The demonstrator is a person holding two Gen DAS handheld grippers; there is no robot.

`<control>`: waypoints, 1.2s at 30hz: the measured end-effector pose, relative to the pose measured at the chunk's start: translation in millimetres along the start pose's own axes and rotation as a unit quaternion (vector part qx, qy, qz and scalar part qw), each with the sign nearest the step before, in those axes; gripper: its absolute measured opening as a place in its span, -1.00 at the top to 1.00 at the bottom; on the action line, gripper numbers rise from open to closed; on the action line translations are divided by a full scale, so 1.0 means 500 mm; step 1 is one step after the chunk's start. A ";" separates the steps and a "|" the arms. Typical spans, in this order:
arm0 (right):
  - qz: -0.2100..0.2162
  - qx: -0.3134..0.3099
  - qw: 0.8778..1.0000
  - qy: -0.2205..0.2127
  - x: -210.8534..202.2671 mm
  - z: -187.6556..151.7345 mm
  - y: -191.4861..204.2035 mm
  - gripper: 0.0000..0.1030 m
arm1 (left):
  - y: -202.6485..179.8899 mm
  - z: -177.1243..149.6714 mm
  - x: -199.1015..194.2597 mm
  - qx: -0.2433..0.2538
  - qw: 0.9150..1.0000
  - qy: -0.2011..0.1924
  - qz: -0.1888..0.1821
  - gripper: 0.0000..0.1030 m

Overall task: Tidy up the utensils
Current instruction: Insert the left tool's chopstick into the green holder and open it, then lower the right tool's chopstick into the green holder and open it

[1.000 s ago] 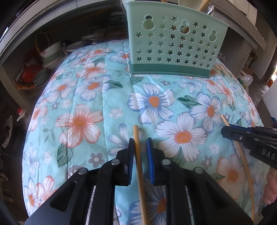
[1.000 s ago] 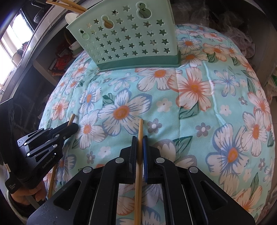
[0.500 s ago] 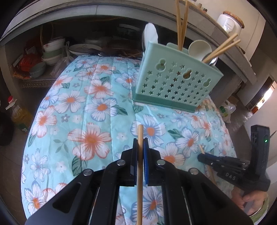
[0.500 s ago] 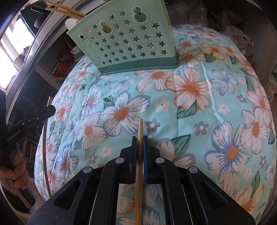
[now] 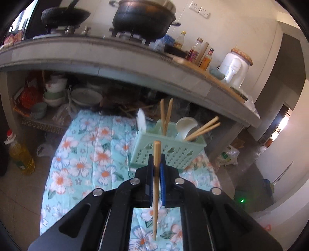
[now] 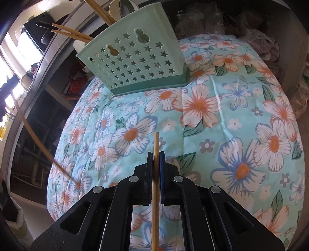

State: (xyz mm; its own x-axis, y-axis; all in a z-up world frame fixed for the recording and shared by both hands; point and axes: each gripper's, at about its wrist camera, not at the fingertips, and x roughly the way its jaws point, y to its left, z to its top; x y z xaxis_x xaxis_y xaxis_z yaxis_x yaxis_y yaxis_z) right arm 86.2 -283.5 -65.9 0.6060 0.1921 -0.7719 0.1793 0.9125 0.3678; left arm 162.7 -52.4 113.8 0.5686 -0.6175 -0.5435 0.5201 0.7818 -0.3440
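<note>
A lived-in home kitchen is shown. Two blackened cooking pots (image 5: 143, 18) are set on a gas stove atop a grey concrete counter (image 5: 123, 63). Glass sauce bottles (image 5: 195, 52) are lined along it, and stacked ceramic bowls (image 5: 55, 92) are stored beneath.

The left tool (image 5: 156, 166) has risen well above the floral cloth (image 5: 92, 154), lifting its chopstick (image 5: 156, 185) clear; the green holder (image 5: 173, 152) now sits below and ahead.
</note>
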 end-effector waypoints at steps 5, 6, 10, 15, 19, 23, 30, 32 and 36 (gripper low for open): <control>0.008 0.006 1.000 -0.007 -0.014 0.003 -0.013 0.91 | -0.073 0.106 -0.077 0.034 0.994 -0.101 -0.026 0.90; 0.010 0.007 1.000 -0.008 -0.015 0.004 -0.016 0.91 | -0.085 0.122 -0.086 0.039 0.992 -0.118 -0.030 0.90; 0.014 0.013 1.000 -0.009 -0.018 0.005 -0.026 0.91 | -0.125 0.184 -0.091 0.057 0.985 -0.161 -0.037 0.90; 0.014 0.012 1.000 -0.007 -0.015 0.006 -0.024 0.91 | -0.140 0.229 -0.047 0.060 0.982 -0.178 -0.032 0.90; 0.015 0.012 1.000 -0.009 -0.017 0.008 -0.020 0.91 | -0.137 0.243 0.010 0.062 0.980 -0.188 -0.004 0.90; 0.017 0.011 1.000 -0.012 -0.023 0.012 -0.017 0.91 | -0.126 0.234 0.077 0.063 0.980 -0.190 0.015 0.90; 0.017 0.009 1.000 -0.019 -0.033 0.009 -0.013 0.91 | -0.110 0.171 0.173 0.071 0.981 -0.179 0.022 0.89; 0.015 0.006 1.000 -0.022 -0.039 0.006 -0.011 0.91 | -0.107 0.156 0.183 0.072 0.983 -0.169 0.021 0.86; 0.008 0.004 1.000 -0.027 -0.052 0.000 -0.011 0.91 | -0.102 0.136 0.155 0.069 0.981 -0.182 0.015 0.62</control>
State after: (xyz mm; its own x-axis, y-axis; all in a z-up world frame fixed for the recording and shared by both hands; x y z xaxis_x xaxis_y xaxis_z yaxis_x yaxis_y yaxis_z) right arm 69.6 -293.7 -48.0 0.6495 0.1870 -0.7370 0.1749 0.9065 0.3842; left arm 223.6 -145.9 141.4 0.7616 -0.6041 -0.2345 0.5664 0.7964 -0.2120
